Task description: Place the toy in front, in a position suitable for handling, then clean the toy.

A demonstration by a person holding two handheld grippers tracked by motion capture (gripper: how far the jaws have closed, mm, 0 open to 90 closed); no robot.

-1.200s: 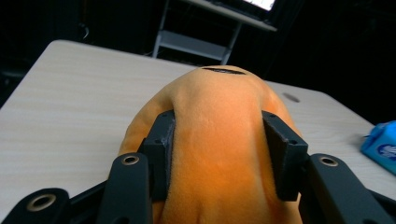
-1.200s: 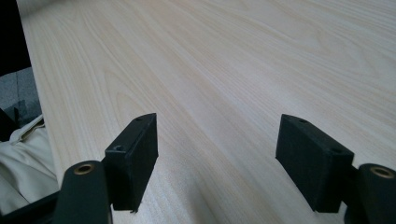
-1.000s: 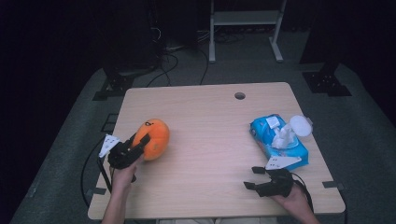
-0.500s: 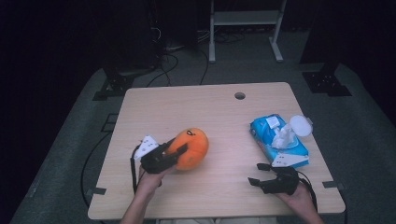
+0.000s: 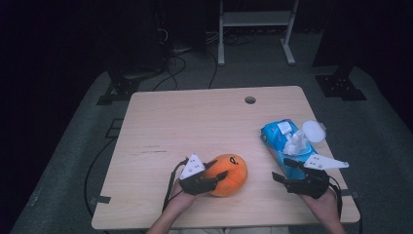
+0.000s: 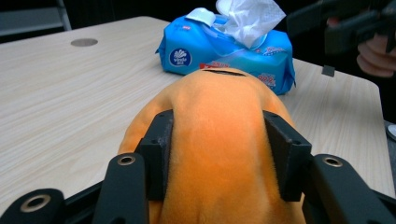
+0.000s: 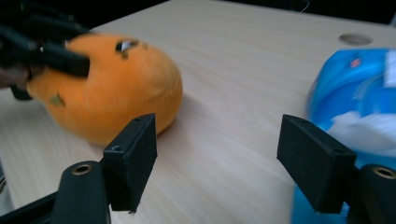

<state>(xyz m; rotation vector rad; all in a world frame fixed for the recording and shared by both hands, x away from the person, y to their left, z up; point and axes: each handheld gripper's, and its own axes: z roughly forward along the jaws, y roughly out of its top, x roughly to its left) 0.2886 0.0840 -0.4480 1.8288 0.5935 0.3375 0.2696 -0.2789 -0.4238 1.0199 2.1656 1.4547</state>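
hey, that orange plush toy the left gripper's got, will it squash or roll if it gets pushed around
Probably squashy: the left gripper has its pads sunk into the orange plush toy. It looks light. Its rounded body might rock, but the fuzzy fabric likely resists sliding.

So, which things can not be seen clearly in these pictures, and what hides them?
- Orange plush toy: its underside and near end are hidden in the left gripper view by the left gripper, whose jaws squeeze its sides.
- Toy's face marks: blurred in the right gripper view, too small in the high view.
- Blue wipes pack: cut off by the right edge and blurred in the right gripper view; its print is unreadable.
- Right gripper: its body lies below the frame there.
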